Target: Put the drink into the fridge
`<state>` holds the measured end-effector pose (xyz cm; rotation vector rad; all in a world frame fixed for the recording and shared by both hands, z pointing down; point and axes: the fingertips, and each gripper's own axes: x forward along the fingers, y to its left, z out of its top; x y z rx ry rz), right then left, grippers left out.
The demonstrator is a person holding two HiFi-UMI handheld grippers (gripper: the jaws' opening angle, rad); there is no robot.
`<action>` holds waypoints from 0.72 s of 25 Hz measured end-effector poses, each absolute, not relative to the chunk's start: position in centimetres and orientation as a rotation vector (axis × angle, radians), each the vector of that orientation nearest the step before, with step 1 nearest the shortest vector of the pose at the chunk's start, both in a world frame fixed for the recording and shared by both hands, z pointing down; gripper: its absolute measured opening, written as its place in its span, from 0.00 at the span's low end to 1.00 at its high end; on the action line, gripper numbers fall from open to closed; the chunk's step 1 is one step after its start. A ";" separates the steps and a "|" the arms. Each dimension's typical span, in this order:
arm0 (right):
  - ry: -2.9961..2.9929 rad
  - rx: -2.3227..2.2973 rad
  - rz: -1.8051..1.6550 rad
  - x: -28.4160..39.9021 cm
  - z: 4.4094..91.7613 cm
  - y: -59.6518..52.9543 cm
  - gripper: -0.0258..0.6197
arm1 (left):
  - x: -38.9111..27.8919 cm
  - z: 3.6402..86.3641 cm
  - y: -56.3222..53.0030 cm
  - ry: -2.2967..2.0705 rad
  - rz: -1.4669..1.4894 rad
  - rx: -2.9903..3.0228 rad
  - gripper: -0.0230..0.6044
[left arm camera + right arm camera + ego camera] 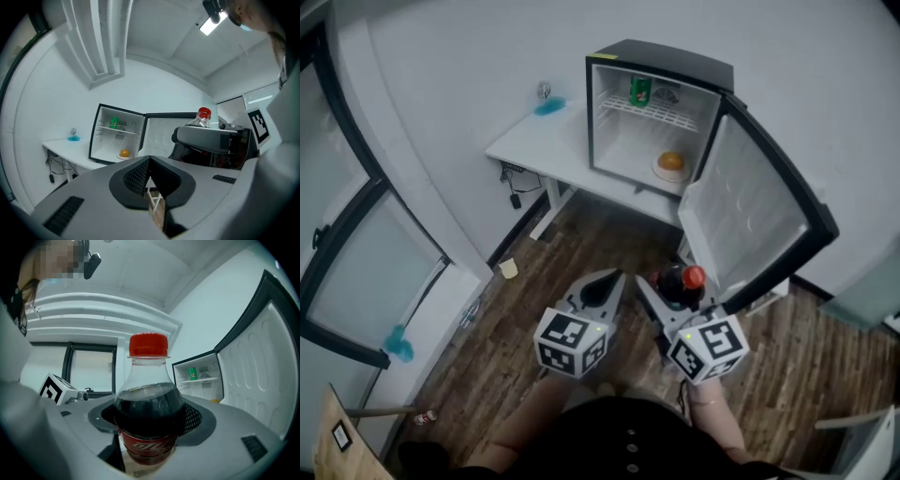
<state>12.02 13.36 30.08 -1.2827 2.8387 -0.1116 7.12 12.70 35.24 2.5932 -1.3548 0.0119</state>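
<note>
A cola bottle [682,281] with a red cap and dark drink stands upright in my right gripper [672,292], whose jaws are shut on its body. In the right gripper view the bottle [147,404] fills the centre between both pads. The small black fridge [656,112] sits on a white table [534,145] ahead, its door [750,220] swung open to the right. A green can [639,90] is on its upper shelf and an orange [672,162] lies on a plate at the bottom. My left gripper [612,279] hovers beside the right one, shut and empty.
A blue object [548,105] stands at the table's back left corner, and cables [514,192] hang under the table. Glass panels [366,272] line the left wall. A white chair [867,441] is at the lower right. The floor [572,244] is wooden.
</note>
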 end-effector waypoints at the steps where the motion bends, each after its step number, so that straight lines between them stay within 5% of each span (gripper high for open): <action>1: 2.841 -1.285 -0.119 12.2 30.3 13.0 0.53 | 7.3 35.4 12.4 -1.351 0.015 2.588 0.05; 18: 2.842 -1.304 -0.183 12.7 32.0 7.4 0.53 | 7.9 37.5 6.7 -1.330 0.058 2.530 0.05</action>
